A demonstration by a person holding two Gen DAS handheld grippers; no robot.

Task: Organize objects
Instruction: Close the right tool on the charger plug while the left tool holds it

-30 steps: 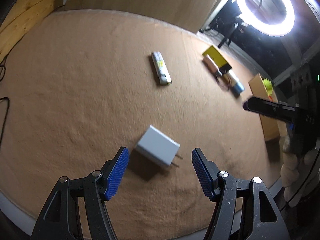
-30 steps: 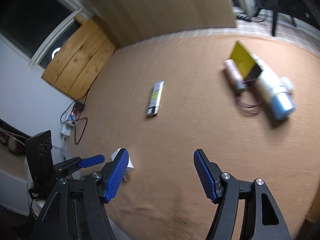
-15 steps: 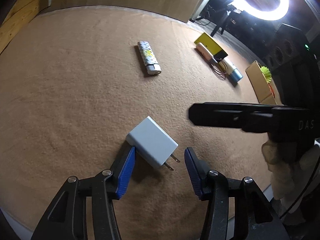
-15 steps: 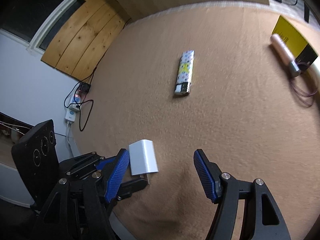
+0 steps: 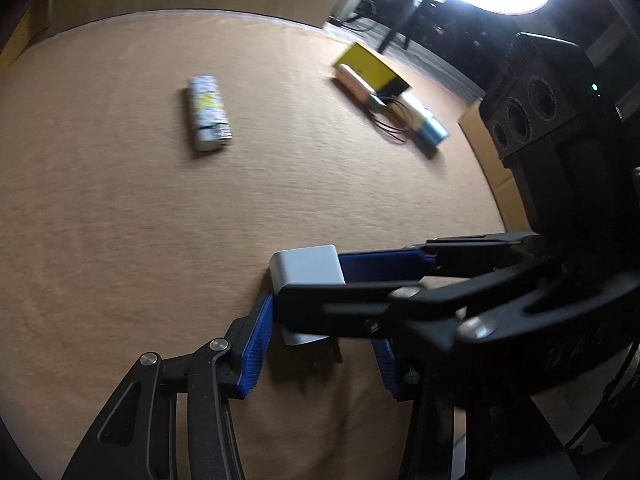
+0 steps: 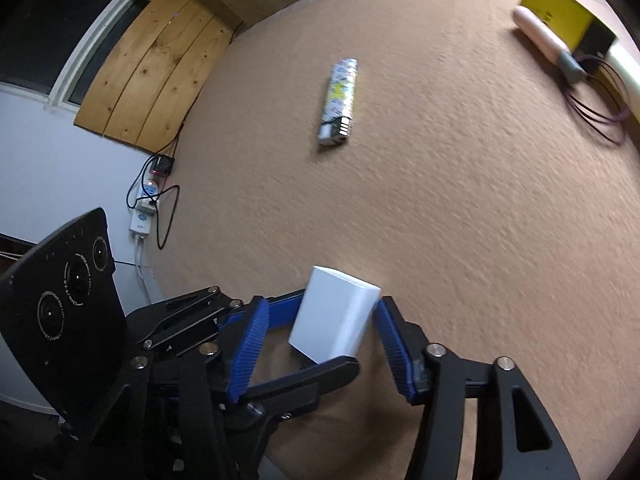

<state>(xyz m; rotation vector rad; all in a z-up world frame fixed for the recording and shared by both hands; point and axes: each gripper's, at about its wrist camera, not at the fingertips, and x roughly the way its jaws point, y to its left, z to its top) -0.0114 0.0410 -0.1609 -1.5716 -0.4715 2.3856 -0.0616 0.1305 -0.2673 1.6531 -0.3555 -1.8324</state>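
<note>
While both grippers crowd around it, the white charger (image 6: 334, 322) sits near the front edge of the tan worktop (image 6: 460, 220), its two prongs pointing toward the left wrist camera. Farthest left in the right wrist view, a power strip (image 6: 144, 210) with dark cables lies on the floor under a panel of wooden planks (image 6: 160, 64). The left gripper (image 5: 320, 346) reaches in from that side; its jaws have just been closing, one blue pad lying against the charger's side, while the other is hidden behind the right gripper's finger, so I cannot tell whether the charger is pinched. The right gripper (image 6: 320, 346) crosses over it at an angle; its jaws have just been closing too, with the charger between them. Its right pad touches the charger's corner, and a clear gap shows between the left pad and the charger's face, so the jaws stand spread rather than clamped. Further back, near the middle, a patterned lighter (image 6: 339, 102) lies flat, well apart from the charger. At the far right, a pink tube (image 6: 546, 42) lies just beside a yellow box (image 6: 556, 10), with thin purple loops (image 6: 596, 114) next to them and a blue-capped tube (image 5: 424, 124) alongside.
</note>
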